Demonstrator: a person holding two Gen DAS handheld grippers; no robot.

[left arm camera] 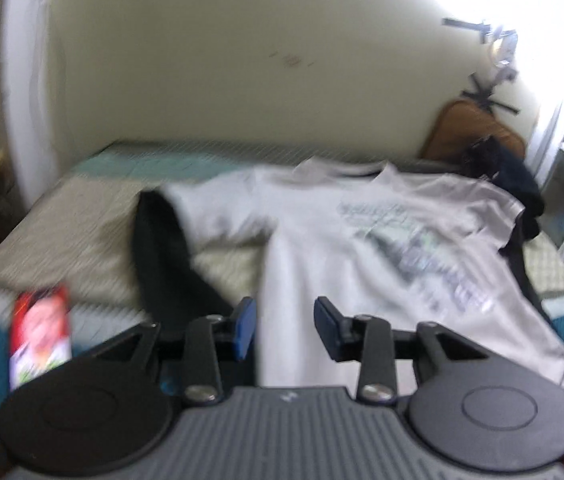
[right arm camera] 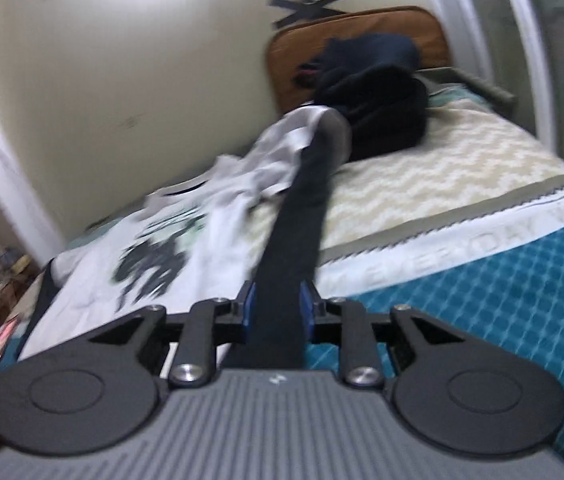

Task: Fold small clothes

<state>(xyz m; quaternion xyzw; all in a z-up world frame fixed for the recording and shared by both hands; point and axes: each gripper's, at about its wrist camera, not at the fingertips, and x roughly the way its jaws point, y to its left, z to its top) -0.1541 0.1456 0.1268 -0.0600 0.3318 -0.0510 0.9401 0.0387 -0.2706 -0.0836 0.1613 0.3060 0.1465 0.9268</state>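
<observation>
A white long-sleeved shirt (left arm camera: 362, 248) with a dark print and black sleeves lies spread on the bed, also seen in the right wrist view (right arm camera: 169, 248). My left gripper (left arm camera: 285, 328) hovers open over the shirt's lower hem, nothing between its blue pads (left arm camera: 243, 328). One black sleeve (left arm camera: 161, 256) lies bent on the cover to its left. My right gripper (right arm camera: 277, 312) stands part open. The other black sleeve (right arm camera: 302, 216) runs straight through its gap and fills it edge to edge, with no pinch in the cloth. Both views are blurred.
A pile of dark clothes (right arm camera: 374, 96) sits at the head of the bed against a brown headboard (right arm camera: 362, 20). The cream zigzag cover (right arm camera: 442, 168) meets a teal blanket (right arm camera: 482, 300) at the near edge. A red and white packet (left arm camera: 41, 332) stands at the left.
</observation>
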